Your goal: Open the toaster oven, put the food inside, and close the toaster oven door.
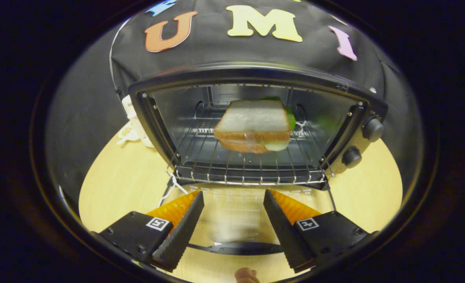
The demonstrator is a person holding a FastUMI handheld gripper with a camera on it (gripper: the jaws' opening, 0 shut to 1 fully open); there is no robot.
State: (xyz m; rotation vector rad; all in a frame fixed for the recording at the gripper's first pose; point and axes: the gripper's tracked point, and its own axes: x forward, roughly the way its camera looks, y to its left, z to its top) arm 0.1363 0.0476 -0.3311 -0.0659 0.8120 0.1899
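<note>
Ahead, square sandwich [253, 126] on wire rack [248, 167] inside toaster oven [256, 78]; gripper [233, 206] spread, empty.

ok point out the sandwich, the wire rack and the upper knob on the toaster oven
white bread sandwich [253, 118], gripper view, top slice
metal wire rack [248, 173], gripper view, front bars
upper round black knob [372, 129], gripper view, knob face

Toaster oven [256, 118], mouth open: wire rack [248, 169] bare across its front, sandwich [253, 126] blocking mid-rack. Glass door [232, 212] folded flat on wooden table [126, 181], under the gripper [233, 196], fingers spread, nothing between them. Knobs [372, 129] at right; white cord [132, 129] beside the oven's left wall
</note>
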